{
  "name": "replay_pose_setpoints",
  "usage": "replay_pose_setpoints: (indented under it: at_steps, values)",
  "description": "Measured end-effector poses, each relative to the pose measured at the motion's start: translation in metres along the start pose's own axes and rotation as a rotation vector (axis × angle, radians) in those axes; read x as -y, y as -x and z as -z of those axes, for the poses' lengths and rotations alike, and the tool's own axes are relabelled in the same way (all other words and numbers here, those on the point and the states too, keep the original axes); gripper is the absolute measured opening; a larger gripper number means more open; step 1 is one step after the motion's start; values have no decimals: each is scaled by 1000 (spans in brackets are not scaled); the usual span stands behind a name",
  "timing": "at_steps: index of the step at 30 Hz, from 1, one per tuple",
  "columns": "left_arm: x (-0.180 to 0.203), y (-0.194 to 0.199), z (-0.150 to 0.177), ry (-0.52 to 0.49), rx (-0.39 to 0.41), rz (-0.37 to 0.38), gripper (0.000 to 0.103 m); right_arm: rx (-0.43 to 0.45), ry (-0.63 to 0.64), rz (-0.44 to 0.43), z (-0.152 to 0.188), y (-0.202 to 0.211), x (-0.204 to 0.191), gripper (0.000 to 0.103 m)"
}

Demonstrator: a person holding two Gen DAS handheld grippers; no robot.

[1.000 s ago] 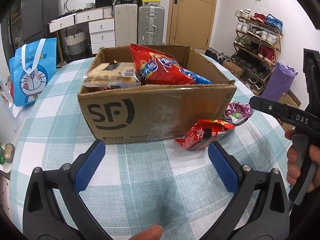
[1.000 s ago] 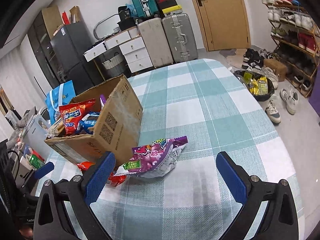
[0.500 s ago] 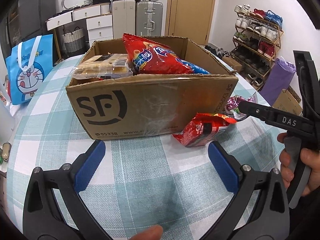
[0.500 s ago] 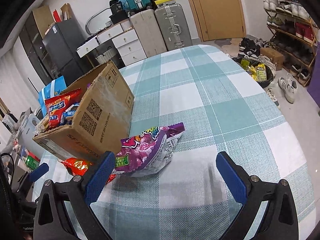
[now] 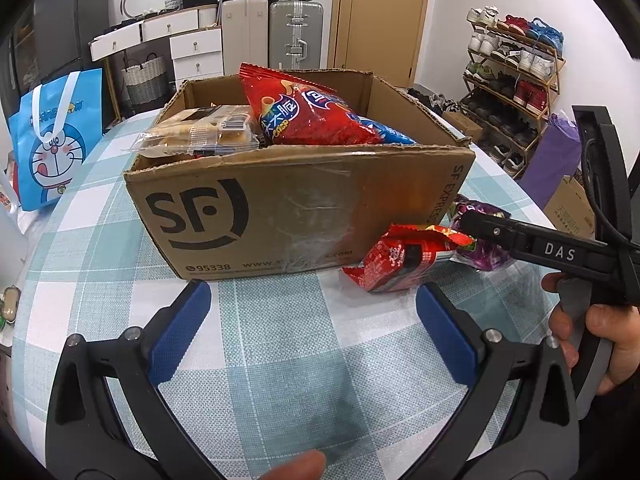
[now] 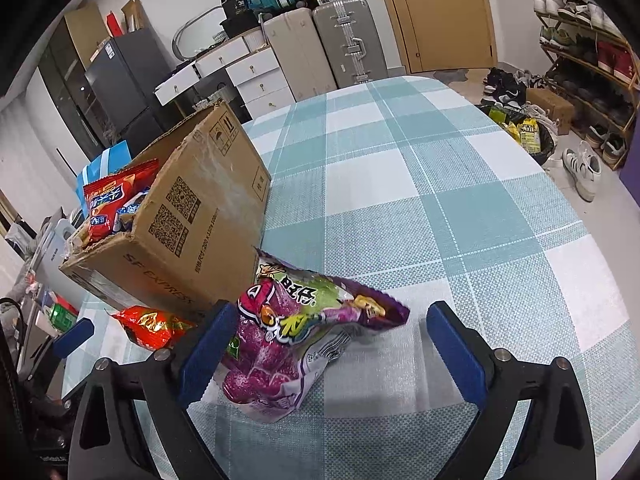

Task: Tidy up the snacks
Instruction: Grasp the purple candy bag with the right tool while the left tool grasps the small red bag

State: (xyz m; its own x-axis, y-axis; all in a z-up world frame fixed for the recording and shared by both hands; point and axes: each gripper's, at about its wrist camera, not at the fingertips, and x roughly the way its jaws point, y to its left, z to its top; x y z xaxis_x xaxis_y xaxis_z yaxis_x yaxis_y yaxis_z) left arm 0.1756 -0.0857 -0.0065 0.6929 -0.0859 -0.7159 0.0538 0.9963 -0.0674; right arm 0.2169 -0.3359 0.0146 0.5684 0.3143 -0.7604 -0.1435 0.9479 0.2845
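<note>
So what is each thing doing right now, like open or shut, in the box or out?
cardboard box: top open, snacks inside
big red chip bag: in the box, sticking up
purple snack bag: on the table, between the closing jaws
small red packet: on the table by the box
right gripper: jaws closing, not gripping yet
left gripper: open, empty

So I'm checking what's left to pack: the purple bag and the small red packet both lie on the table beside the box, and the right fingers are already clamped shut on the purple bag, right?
Not quite. The purple bag and red packet do lie on the table beside the box, but the right gripper isn't clamped: the right wrist view shows its fingers closing around the bag with a clear gap on one side.
</note>
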Motion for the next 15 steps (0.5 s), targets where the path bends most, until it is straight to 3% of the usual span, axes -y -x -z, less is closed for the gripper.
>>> replay_pose_setpoints:
  at_steps: [8,11,15]
  values:
    - [1,-1,1,0,-1,-1,102,-38,52,-42,5,-4,-11,80]
    - [1,-1,0,0,-1,-1,102,-38,74,-62,6,-4,-16,62]
    - [0,-1,2,-2,-1,-2,102,-23,75,-85,7,0,-14,55]
